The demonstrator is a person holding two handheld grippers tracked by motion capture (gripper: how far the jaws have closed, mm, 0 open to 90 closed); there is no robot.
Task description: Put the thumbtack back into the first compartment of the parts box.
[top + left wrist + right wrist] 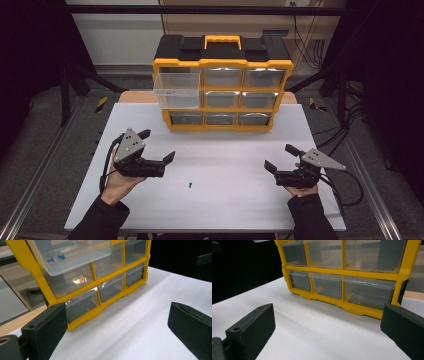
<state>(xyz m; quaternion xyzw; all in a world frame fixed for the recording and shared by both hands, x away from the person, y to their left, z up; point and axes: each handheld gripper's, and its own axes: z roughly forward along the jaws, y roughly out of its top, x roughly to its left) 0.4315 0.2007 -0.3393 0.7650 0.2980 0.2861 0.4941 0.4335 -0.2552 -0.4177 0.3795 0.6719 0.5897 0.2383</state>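
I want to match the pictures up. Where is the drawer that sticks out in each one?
High view: pulled-out clear drawer, organizer's top-left.
Left gripper view: top left, blue bits inside.
Right gripper view: just a corner at the top-left edge.
Shared landmark: the yellow organizer frame.

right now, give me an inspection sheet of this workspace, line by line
surface: white table top, flat, mostly bare.
job's things: yellow and black drawer organizer upright at the far edge; its top-left clear drawer is pulled out, with small blue parts inside; the other drawers sit flush.
clutter: one small blue piece loose on the table between the grippers.
grippers: left gripper and right gripper both open, holding nothing, apart from the organizer.
cables: a black cable loops from the left gripper, another from the right, at the table's sides.
surroundings: black frame bars and dark floor around the table.
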